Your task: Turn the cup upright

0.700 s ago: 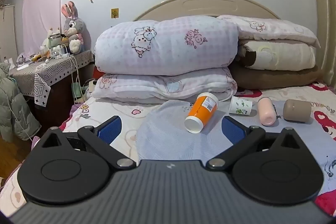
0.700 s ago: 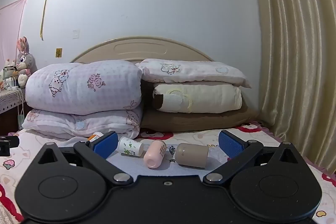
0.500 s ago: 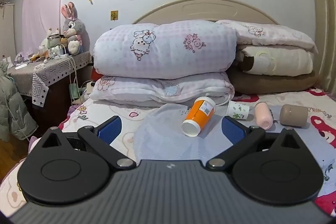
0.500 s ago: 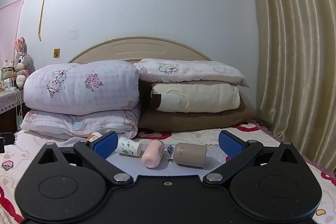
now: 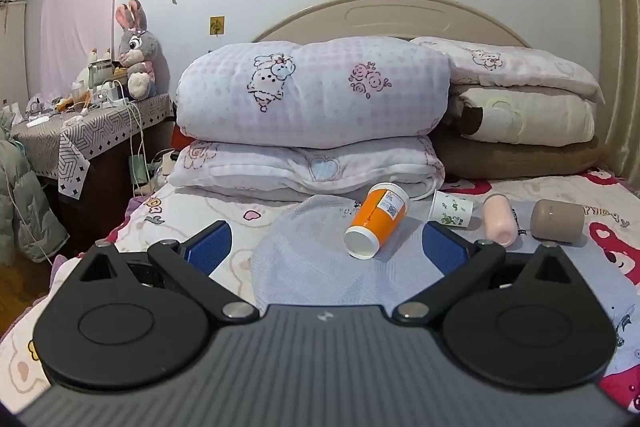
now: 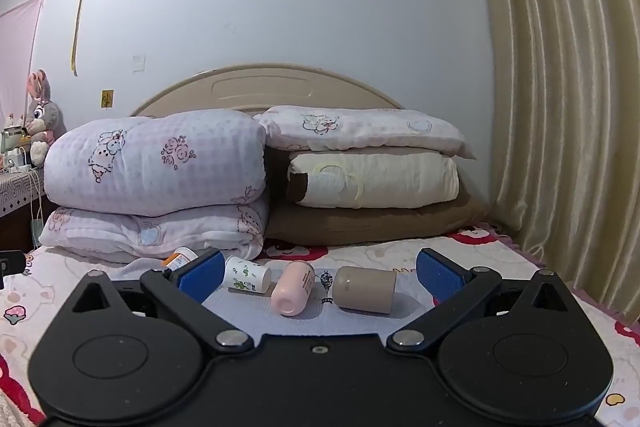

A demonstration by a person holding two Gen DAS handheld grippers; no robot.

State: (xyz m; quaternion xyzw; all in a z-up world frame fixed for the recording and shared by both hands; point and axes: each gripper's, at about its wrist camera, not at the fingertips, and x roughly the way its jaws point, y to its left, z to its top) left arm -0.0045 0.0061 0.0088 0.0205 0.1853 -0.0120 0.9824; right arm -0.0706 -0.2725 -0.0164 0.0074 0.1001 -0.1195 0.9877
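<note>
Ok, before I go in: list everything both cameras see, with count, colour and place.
orange cup: 1, orange and white, on its side on the pale cloth, leftmost
patterned cup: 1, white with green print, on its side
pink cup: 1, pink, on its side
taupe cup: 1, grey-brown, on its side, rightmost
pale cloth: 1, light blue, on the bed
folded quilts: 2 stacks, pink-white and cream-brown, at the headboard
plush rabbit: 1, grey-pink, side table
left hand-held gripper: open, empty
right hand-held gripper: open, empty
</note>
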